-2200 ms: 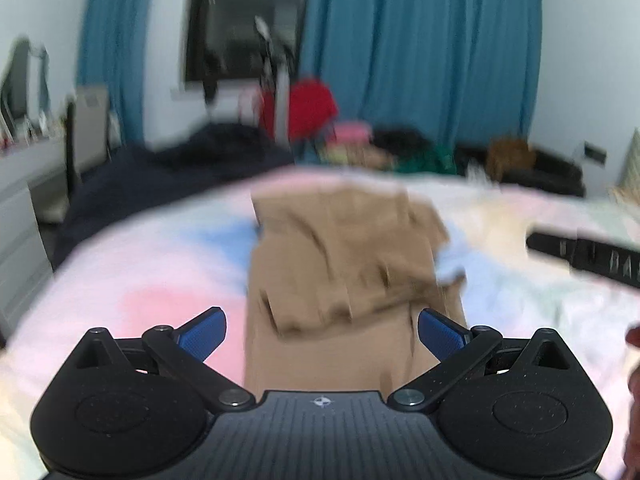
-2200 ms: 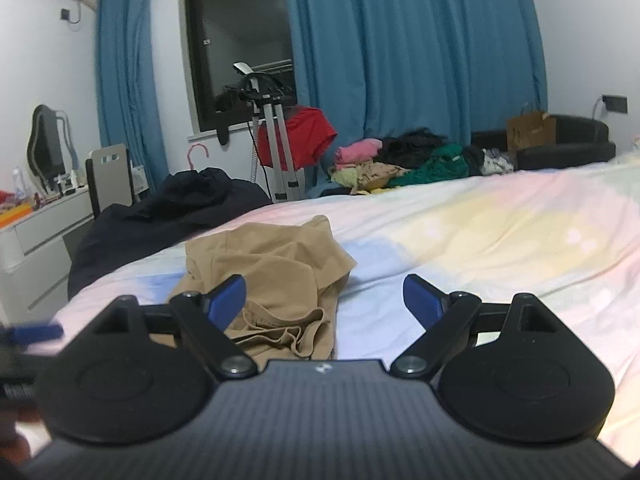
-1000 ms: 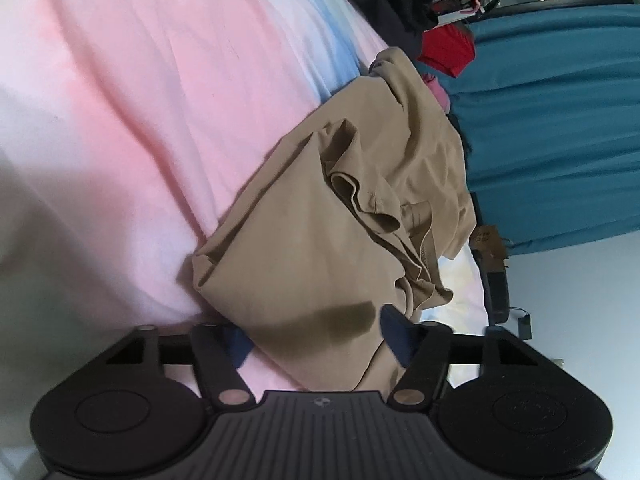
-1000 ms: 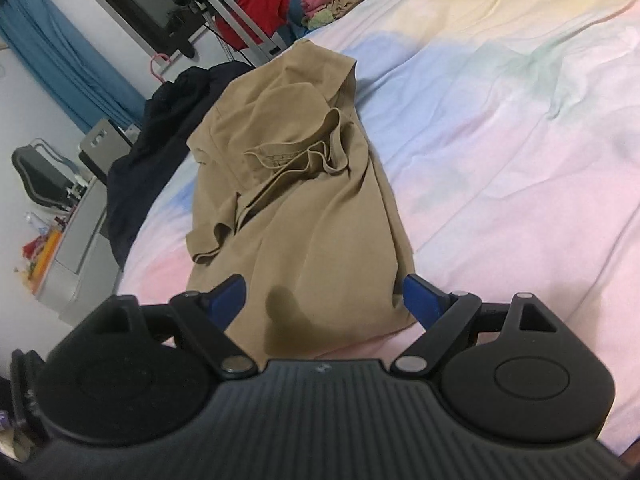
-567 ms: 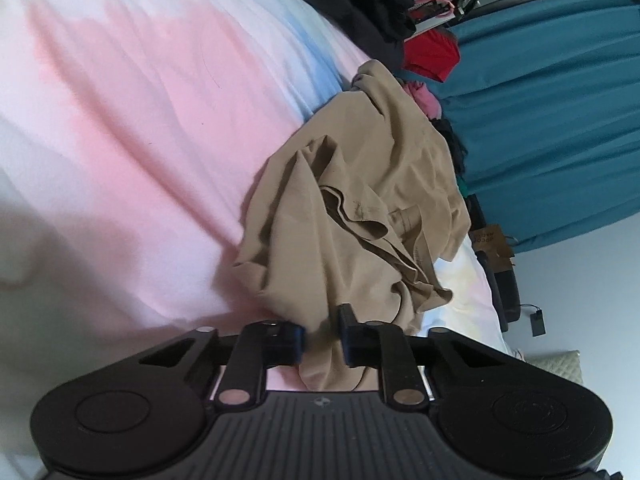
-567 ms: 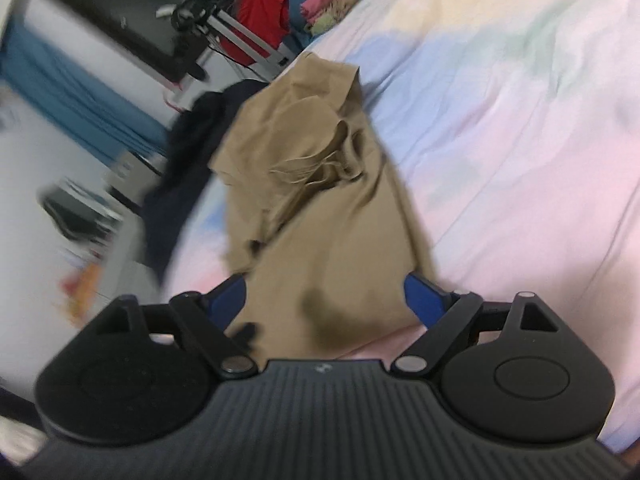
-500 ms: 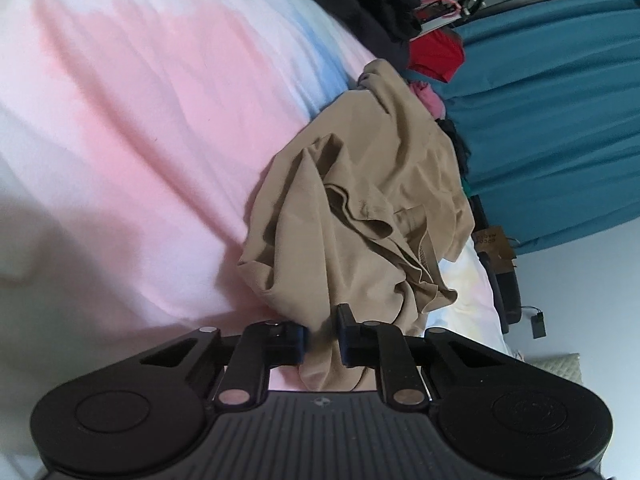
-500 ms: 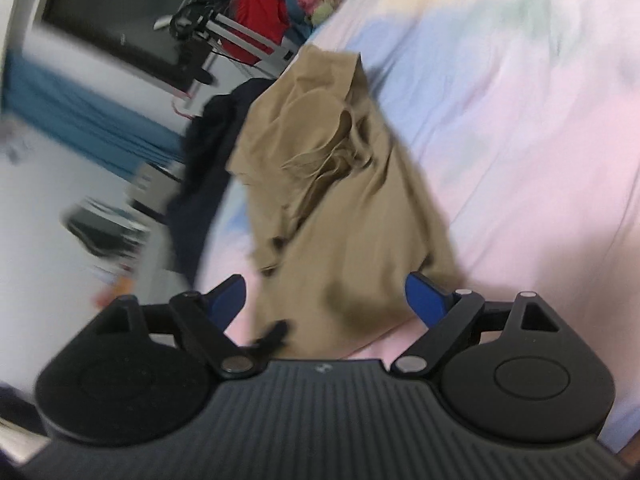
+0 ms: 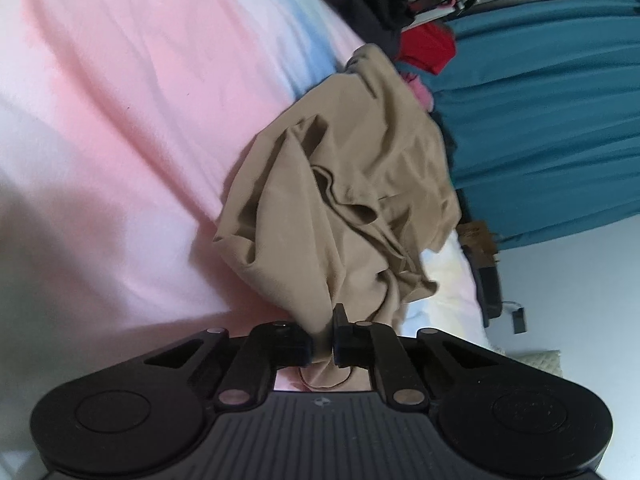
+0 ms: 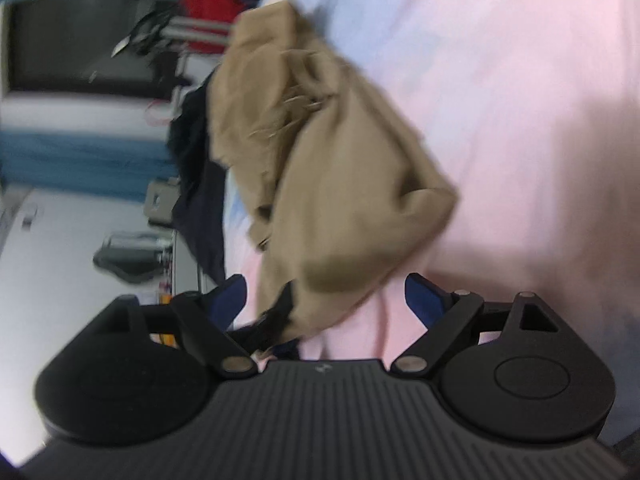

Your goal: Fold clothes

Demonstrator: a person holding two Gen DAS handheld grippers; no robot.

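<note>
- Your left gripper has just closed its fingers; they pinch the near edge of the tan garment.
- The garment lies crumpled on the pastel bedsheet.
- Your right gripper has wide fingers, the garment's near end lying between them, unpinched.

Beyond the jaws we saw a pastel bedsheet, teal curtains, a red cloth on a rack and a dark heap farther off.
</note>
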